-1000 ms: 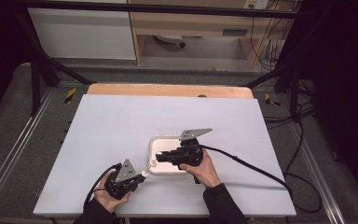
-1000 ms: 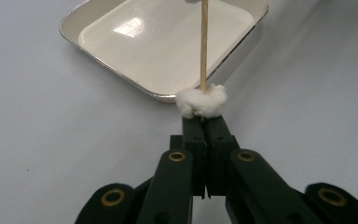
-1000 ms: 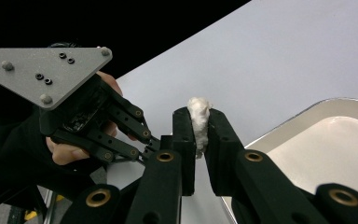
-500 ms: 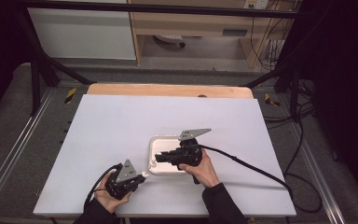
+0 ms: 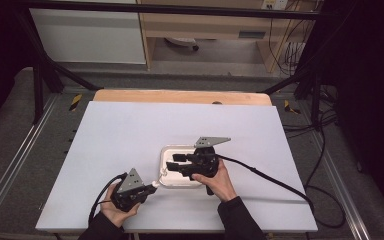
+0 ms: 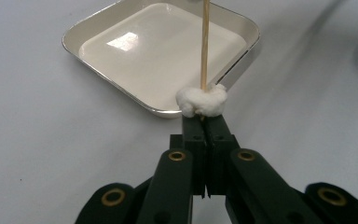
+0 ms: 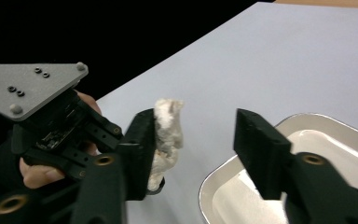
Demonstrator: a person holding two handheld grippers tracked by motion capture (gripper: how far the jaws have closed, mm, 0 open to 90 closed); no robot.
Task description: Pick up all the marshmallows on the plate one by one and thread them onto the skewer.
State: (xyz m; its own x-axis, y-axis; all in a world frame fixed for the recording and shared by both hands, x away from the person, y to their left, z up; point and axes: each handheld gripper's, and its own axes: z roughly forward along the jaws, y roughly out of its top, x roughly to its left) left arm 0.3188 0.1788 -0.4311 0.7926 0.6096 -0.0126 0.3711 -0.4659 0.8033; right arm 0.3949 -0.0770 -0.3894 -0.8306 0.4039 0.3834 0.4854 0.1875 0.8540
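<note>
The left gripper point(image 6: 204, 122) is squeezed shut on the bottom end of a thin wooden stick point(image 6: 205, 44) with a cotton ball point(image 6: 201, 100) on it, by the tray's point(image 6: 161, 109) near corner. The stick points up, away from those jaws. The right gripper point(image 7: 193, 140) is over the tray, right beside the stick. Its jaws have just been opening, with cotton fluff point(image 7: 167, 135) stuck to one pad. I see no writing.

Both grippers are matte black: the left gripper point(image 5: 152, 186) and right gripper point(image 5: 176, 165) each carry a grey three-cornered plate with small screws on top and trail a black cable. The jaws are blocky black bars on link arms with brass-coloured pivot bushings. Person wears dark long sleeves point(image 5: 236, 220).
</note>
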